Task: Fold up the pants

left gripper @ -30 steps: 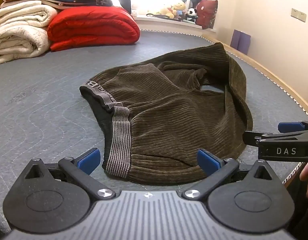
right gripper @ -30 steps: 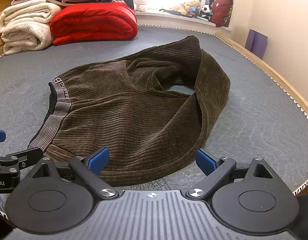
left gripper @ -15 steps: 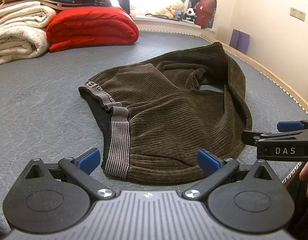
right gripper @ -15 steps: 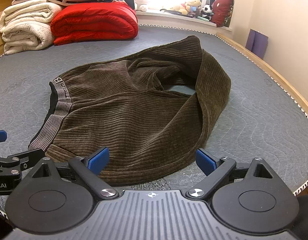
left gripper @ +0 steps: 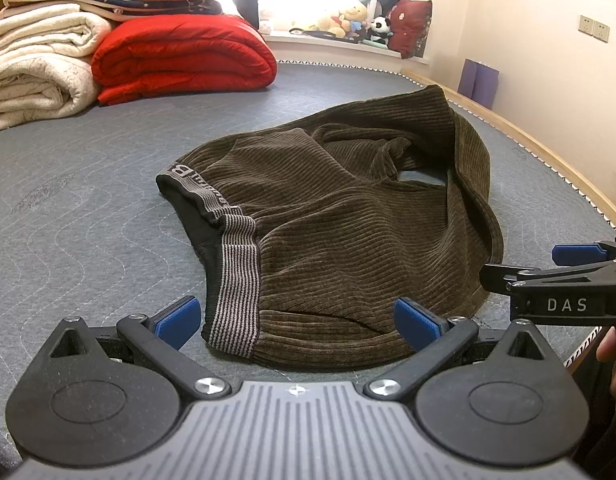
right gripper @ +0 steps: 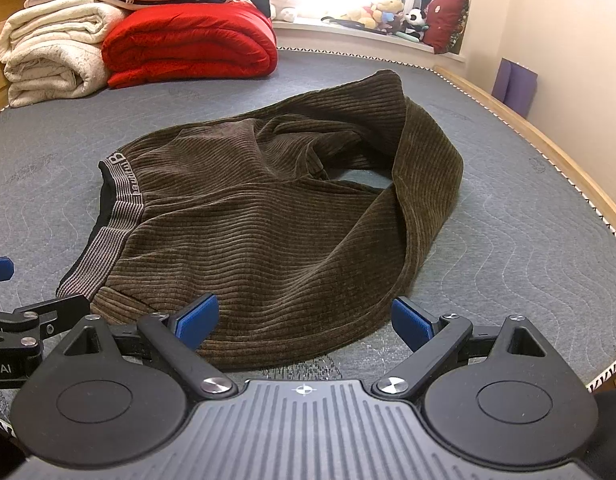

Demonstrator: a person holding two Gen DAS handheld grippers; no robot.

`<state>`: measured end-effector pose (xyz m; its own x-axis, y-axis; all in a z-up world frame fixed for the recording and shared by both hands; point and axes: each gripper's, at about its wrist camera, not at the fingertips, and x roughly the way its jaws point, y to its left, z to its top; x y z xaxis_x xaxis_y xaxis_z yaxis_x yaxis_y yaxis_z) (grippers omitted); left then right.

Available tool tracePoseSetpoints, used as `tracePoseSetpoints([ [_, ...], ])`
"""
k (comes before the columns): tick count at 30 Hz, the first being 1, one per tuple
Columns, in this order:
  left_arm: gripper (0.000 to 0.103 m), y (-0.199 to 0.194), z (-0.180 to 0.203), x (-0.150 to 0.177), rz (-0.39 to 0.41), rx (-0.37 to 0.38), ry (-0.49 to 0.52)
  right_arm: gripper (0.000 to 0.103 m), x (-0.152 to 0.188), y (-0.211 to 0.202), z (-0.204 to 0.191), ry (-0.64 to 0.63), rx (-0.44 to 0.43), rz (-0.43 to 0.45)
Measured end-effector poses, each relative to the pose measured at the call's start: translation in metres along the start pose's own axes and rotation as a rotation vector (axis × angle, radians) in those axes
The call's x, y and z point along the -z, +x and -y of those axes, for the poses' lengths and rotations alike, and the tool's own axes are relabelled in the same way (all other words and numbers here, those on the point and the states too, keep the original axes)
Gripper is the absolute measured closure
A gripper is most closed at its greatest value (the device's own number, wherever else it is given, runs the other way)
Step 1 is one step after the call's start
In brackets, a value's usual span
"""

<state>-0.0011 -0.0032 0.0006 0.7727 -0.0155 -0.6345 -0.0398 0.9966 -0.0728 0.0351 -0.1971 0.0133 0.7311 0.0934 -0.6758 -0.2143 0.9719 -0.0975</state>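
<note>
Two grippers hover at the near edge of the bed, and we see both with jaws spread wide and nothing between them: the left gripper [left gripper: 296, 322] faces the waistband end of the pants [left gripper: 348, 232], the right gripper [right gripper: 304, 318] faces the rounded near hem. The pants, dark olive corduroy, lie loosely bunched in the middle of the grey quilted mattress [left gripper: 88, 208], one leg curled round in a loop at the far right. Their striped grey waistband [left gripper: 236, 280] carries lettering that starts with a large "B" (the rest is too small for us to read). In the left wrist view the right gripper's side shows "DAS" in white; in the right wrist view the left gripper's body shows "ot.AI", cut off at the frame. Folded blankets, a red quilt [left gripper: 180, 60] among them, are stacked far back.
</note>
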Motion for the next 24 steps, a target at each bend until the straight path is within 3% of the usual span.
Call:
tracePoseSetpoints([
  [21, 0.000, -0.0011, 0.0012, -0.0014, -0.001, 0.009, 0.000, 0.011, -0.0002, -0.0004, -0.0016, -0.002, 0.019, 0.014],
  [22, 0.002, -0.0019, 0.0008, -0.0026, 0.000, 0.021, -0.001, 0.012, -0.0003, -0.0007, -0.0008, 0.004, 0.021, 0.019],
  [23, 0.013, -0.0033, -0.0004, -0.0049, 0.000, 0.038, -0.008, 0.014, -0.0003, -0.0011, -0.0005, 0.008, 0.023, 0.024],
  [24, 0.034, -0.0044, -0.0034, -0.0077, -0.025, 0.062, -0.018, 0.019, -0.0002, -0.0021, 0.0006, 0.011, 0.025, 0.032],
])
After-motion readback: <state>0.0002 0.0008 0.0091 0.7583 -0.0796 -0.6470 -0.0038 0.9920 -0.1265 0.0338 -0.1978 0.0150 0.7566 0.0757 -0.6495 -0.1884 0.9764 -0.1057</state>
